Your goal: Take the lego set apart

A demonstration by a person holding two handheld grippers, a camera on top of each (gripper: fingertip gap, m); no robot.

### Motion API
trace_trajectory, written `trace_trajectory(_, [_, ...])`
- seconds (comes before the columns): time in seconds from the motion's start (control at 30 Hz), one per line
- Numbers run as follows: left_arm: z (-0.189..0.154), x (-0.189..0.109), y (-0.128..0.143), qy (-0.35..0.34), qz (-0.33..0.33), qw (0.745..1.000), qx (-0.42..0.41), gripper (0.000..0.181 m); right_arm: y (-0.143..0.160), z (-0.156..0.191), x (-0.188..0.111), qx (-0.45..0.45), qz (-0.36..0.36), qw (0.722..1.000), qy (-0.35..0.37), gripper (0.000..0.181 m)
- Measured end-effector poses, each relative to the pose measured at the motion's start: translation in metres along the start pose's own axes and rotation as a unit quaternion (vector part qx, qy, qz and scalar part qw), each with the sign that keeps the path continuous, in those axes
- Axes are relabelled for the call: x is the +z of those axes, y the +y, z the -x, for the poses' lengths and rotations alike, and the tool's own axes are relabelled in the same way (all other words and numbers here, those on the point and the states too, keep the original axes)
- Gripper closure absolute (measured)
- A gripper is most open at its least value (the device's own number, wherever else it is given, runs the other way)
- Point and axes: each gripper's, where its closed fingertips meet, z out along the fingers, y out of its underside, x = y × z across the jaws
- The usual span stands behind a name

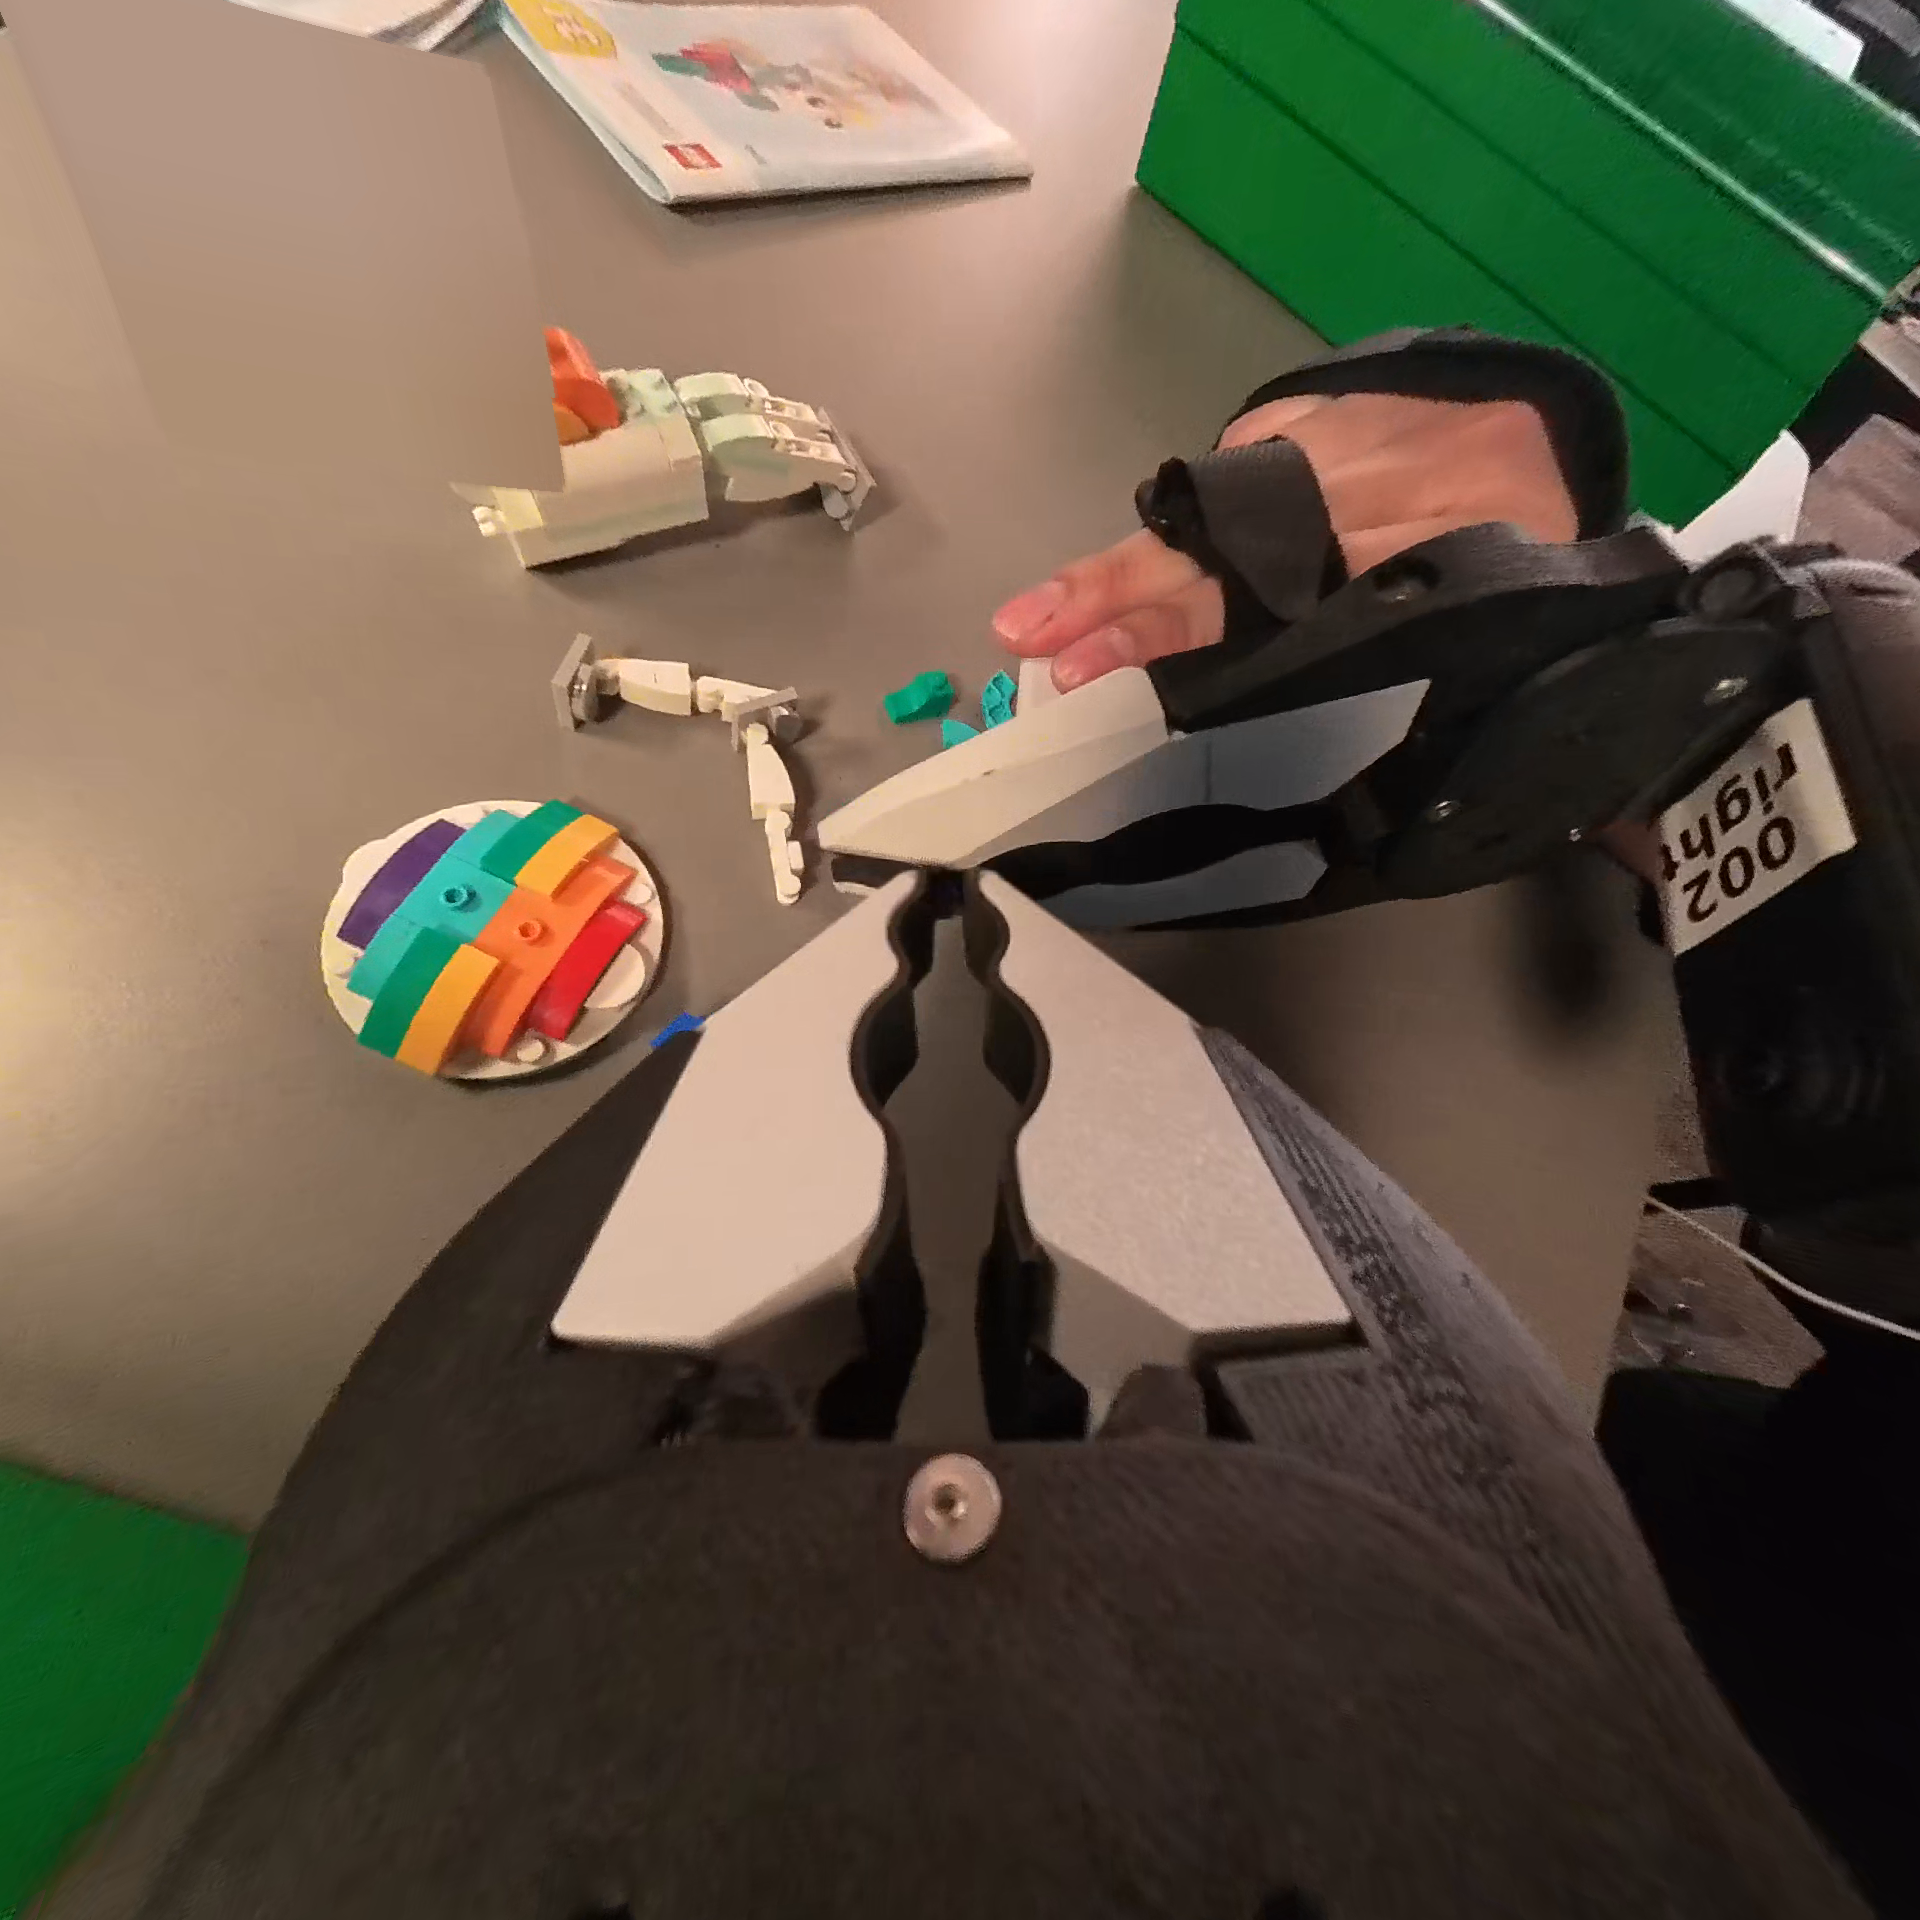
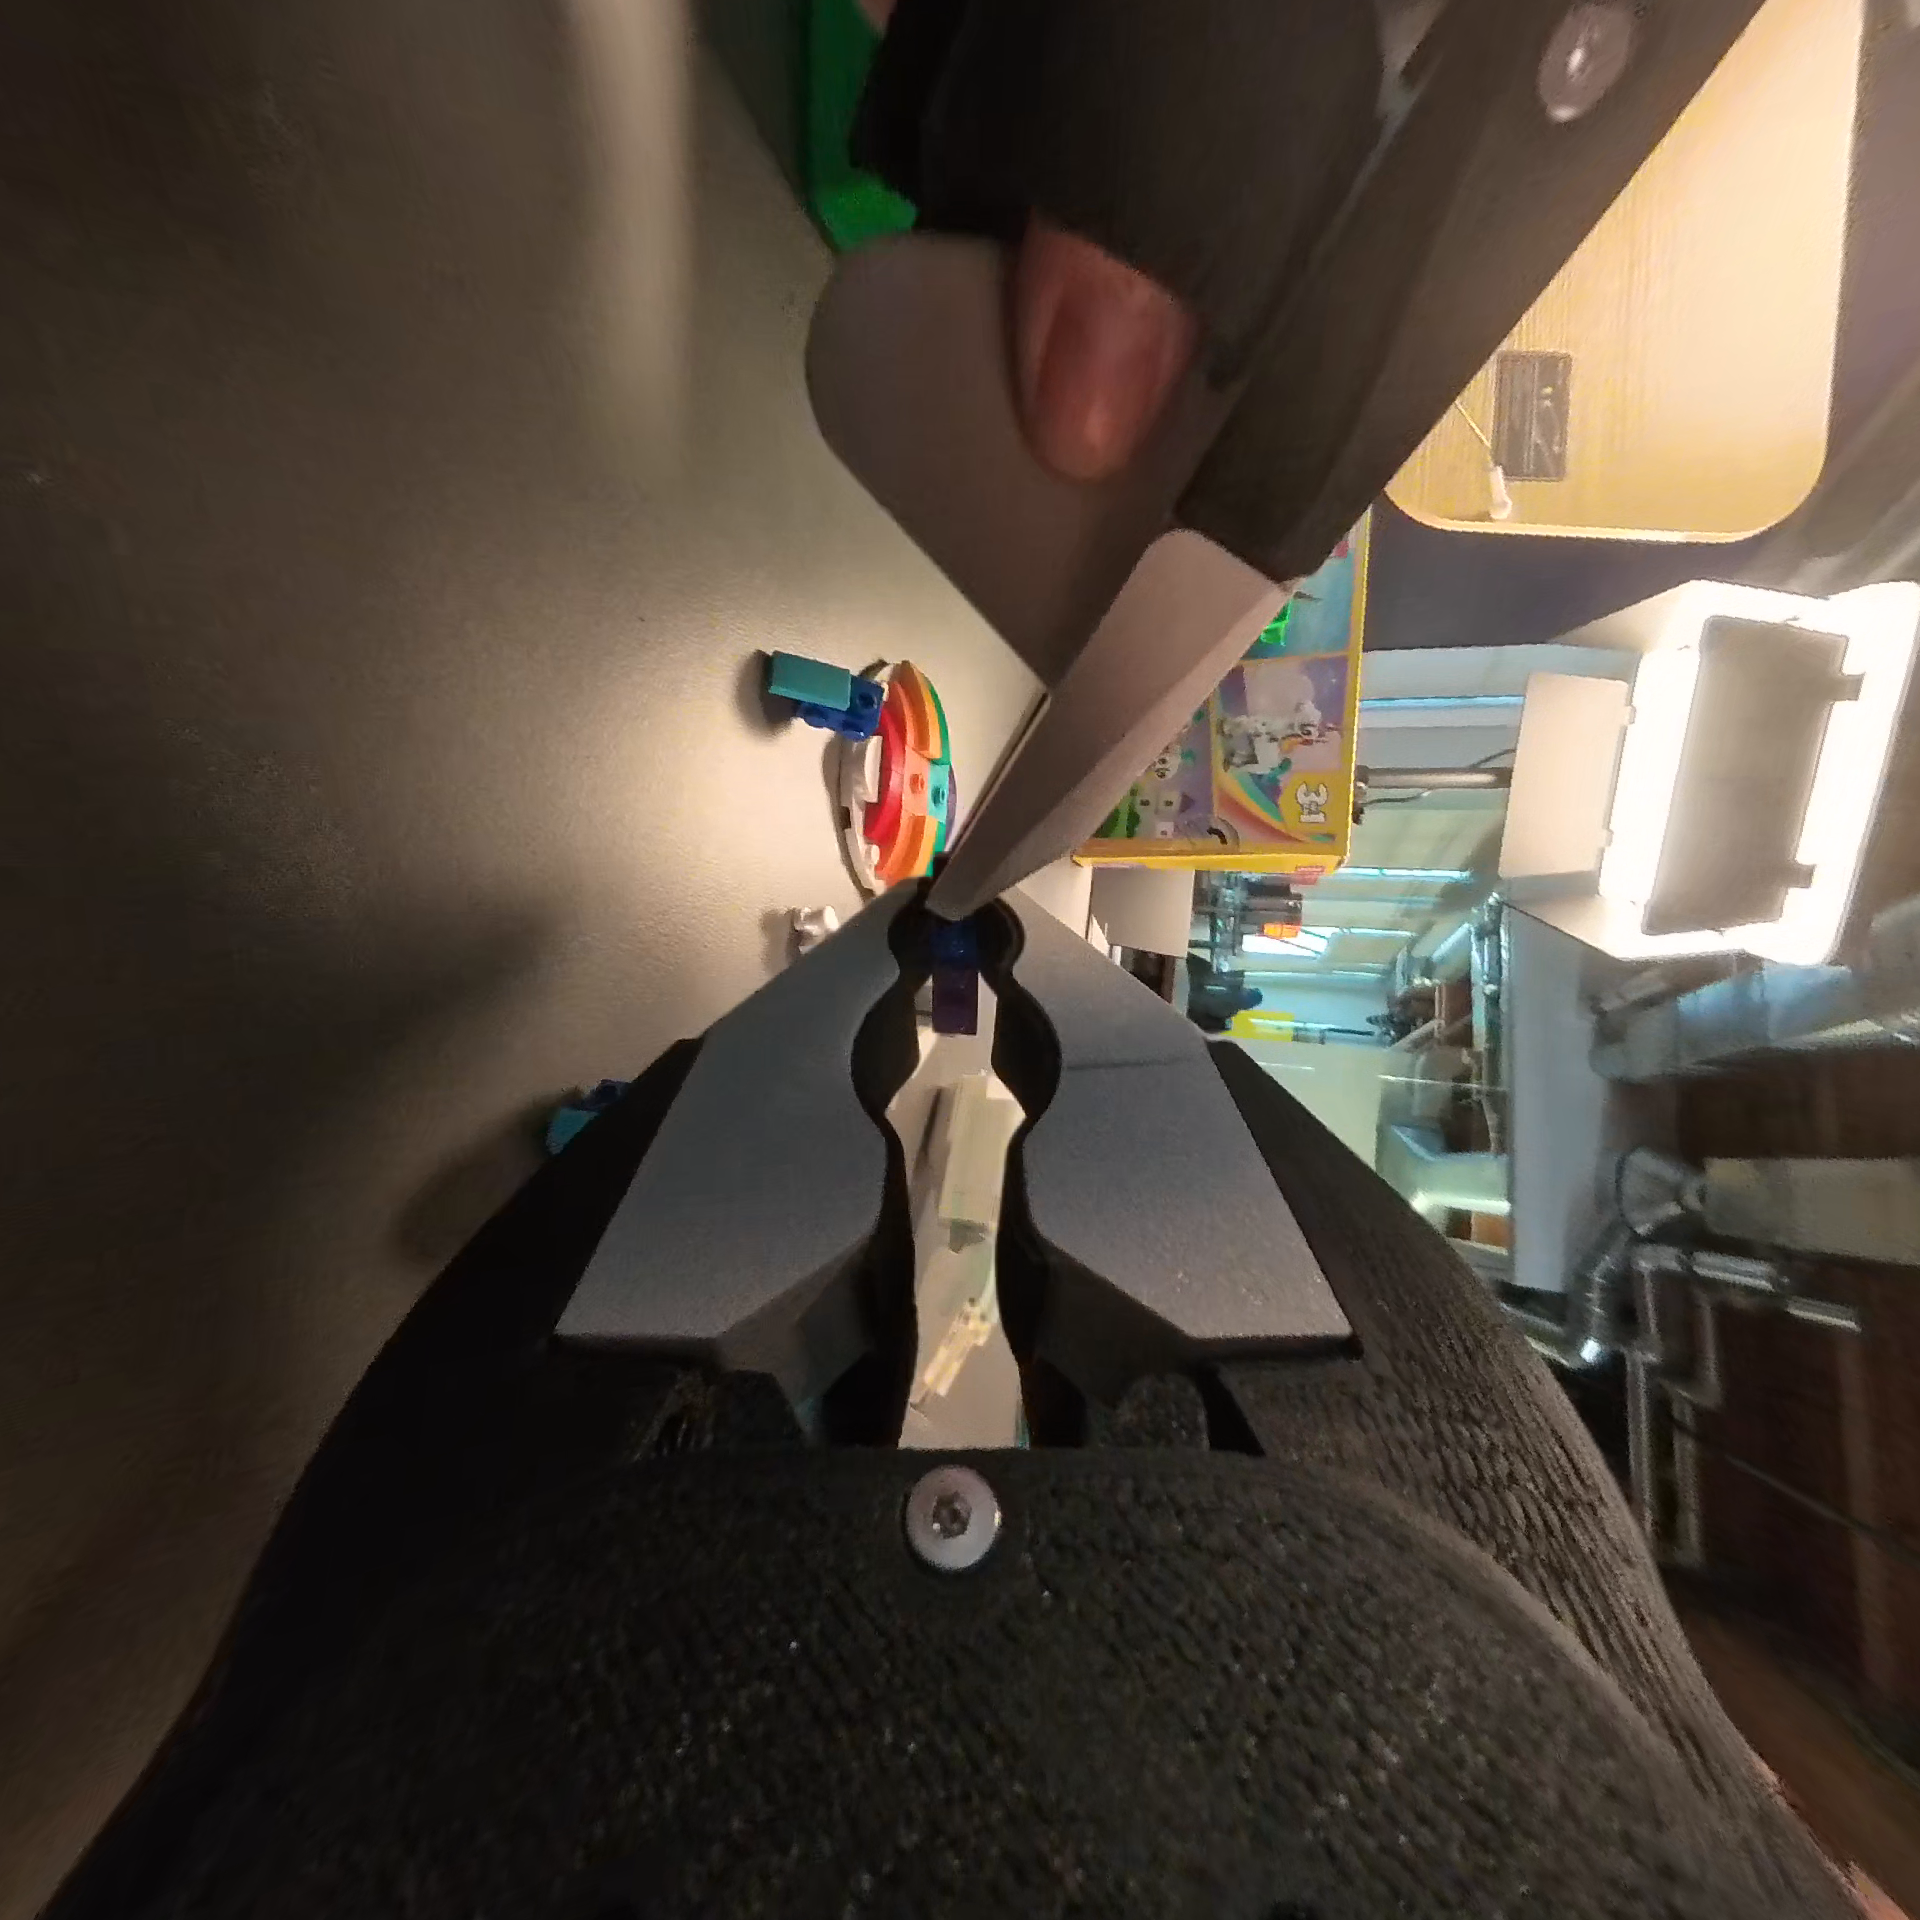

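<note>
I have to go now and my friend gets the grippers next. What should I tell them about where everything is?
Left gripper: shut on the small blue and purple piece, tip to tip with the other one.
Right gripper: shut on the same piece.
On the table: rainbow disc, still built. White body with orange bits, partly built. White jointed leg lies loose. Teal bits lie near the right hand.
Done: leg and small bits are off.
Left: pull this piece apart, then the disc, body and leg.
</note>
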Motion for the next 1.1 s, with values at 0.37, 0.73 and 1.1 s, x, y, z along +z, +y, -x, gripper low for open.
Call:
trace_trajectory(0.37, [-0.011,0.013,0.025,-0.06,0.082,0.956,0.276,0.178,-0.004,0.04,-0.013,0.143,-0.053,0.972,-0.18,0.174])
trace_trajectory(0.73, [-0.011,0.015,0.018,-0.081,0.053,0.952,0.291,0.178,-0.002,0.037,-0.015,0.19,-0.071,0.962,-0.181,0.172])
trace_trajectory(1.1, [-0.005,0.025,-0.027,-0.112,-0.086,0.967,0.212,0.122,0.057,-0.044,-0.018,0.074,0.014,0.986,0.151,0.173])
